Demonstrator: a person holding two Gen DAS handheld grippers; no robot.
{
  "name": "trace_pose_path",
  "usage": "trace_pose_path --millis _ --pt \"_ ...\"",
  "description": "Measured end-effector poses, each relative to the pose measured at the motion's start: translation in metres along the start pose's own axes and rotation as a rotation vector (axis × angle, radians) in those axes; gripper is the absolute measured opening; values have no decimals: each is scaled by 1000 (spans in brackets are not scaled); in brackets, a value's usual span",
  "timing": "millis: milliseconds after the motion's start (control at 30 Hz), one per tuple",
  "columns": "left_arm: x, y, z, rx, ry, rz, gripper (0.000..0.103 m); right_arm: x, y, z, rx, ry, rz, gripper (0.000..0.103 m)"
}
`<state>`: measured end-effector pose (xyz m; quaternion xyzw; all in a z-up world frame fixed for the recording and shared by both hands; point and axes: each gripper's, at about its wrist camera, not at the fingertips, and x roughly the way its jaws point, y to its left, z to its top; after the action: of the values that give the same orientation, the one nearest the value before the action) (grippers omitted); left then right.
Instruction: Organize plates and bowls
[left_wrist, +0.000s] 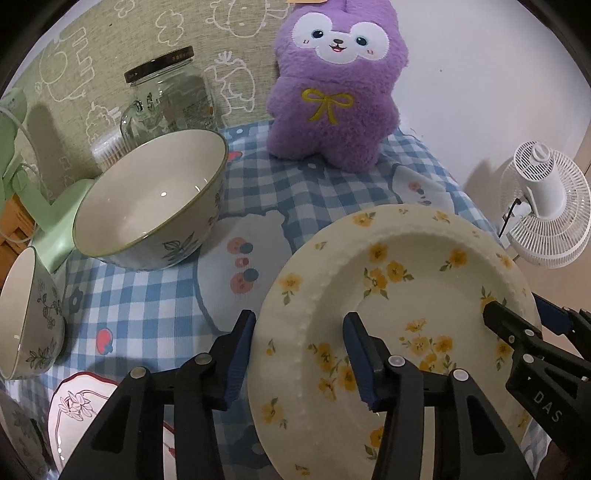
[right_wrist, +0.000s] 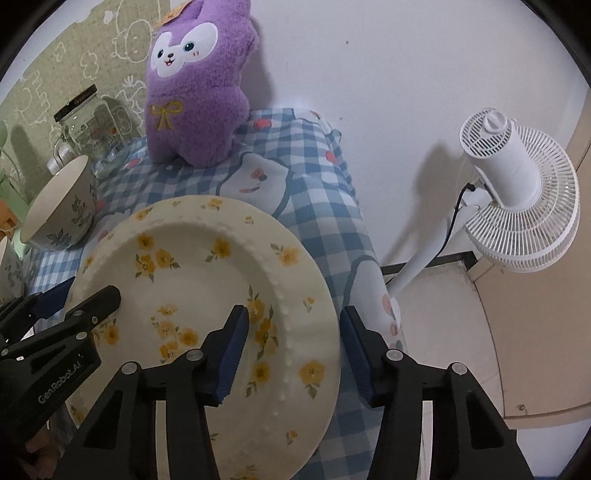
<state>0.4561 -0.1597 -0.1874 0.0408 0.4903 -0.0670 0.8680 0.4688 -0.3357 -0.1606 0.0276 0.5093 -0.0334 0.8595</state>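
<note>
A cream plate with yellow flowers (left_wrist: 399, 295) is tilted up above the checked tablecloth; it also shows in the right wrist view (right_wrist: 207, 266). My left gripper (left_wrist: 299, 354) straddles its left rim, jaws wide, one finger on each side. My right gripper (right_wrist: 291, 350) straddles its right rim the same way, and shows in the left wrist view (left_wrist: 517, 325). A large leaf-patterned bowl (left_wrist: 151, 199) stands at the back left. A smaller floral bowl (left_wrist: 29, 317) is at the left edge. A red-rimmed plate (left_wrist: 85, 410) lies at the lower left.
A purple plush toy (left_wrist: 336, 92) sits at the back of the table (left_wrist: 155, 310). A glass jar (left_wrist: 170, 99) stands behind the large bowl. A green stand (left_wrist: 55, 221) is at the left. A white fan (right_wrist: 517, 184) stands off the table's right edge.
</note>
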Motion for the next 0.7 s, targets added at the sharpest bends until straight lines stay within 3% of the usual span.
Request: trace_pose_path --millis 700 --pt "-5 1 -8 -13 52 -23 51 0 1 -2 1 21 2 51"
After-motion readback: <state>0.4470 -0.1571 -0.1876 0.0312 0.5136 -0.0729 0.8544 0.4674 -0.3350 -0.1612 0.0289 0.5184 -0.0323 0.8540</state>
